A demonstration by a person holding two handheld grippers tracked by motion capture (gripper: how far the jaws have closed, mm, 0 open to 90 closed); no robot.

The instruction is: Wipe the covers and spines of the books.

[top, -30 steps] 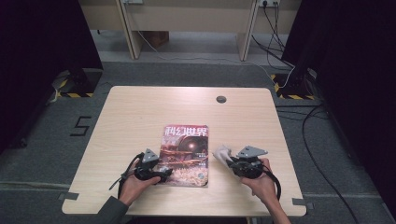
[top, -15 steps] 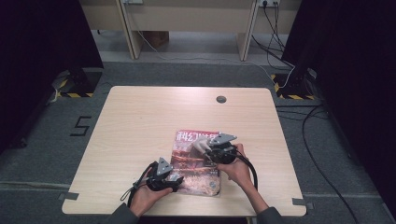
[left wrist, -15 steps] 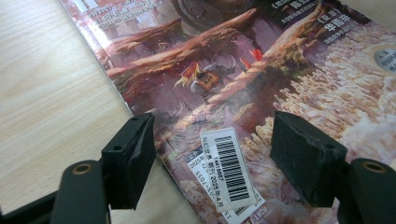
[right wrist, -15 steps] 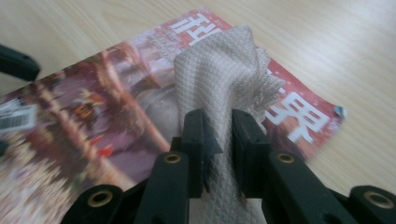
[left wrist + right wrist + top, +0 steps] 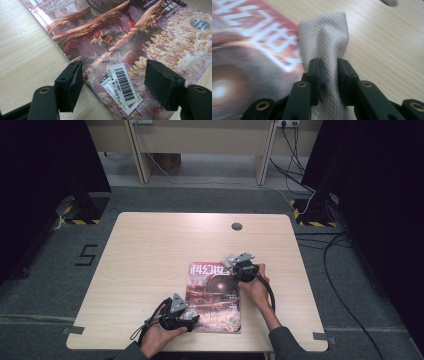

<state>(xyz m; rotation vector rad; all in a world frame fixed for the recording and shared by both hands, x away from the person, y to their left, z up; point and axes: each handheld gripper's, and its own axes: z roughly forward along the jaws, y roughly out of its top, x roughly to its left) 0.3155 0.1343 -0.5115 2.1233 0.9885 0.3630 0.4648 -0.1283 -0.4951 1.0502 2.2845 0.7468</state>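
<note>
High view puts the pale wooden worktop point(image 5: 150, 265) across the middle of the scene, with a small dark round grommet point(image 5: 237, 226) near its far edge. On the near right part of the worktop lies a magazine point(image 5: 212, 302), flat, cover up, with a reddish illustration and large white characters along its top. The person's forearms come in from the near edge, one to each side of the magazine.

The left gripper point(image 5: 192, 318) sits at the magazine's near left corner. In the left gripper view its fingers point(image 5: 70, 85) are spread wide, one over bare wood just beside the magazine's edge, the other over the cover. Between them shows a white barcode sticker point(image 5: 122, 86) stuck on the cover. Whether the fingers touch the paper cannot be told.

The right gripper point(image 5: 231, 265) is at the magazine's far right corner, on the white title characters. In the right gripper view its fingers point(image 5: 315, 75) are pressed in on a white cloth point(image 5: 324, 42) with a fine diamond weave, which stands up bunched out of the grip, above the line where the cover meets the wood.
</note>
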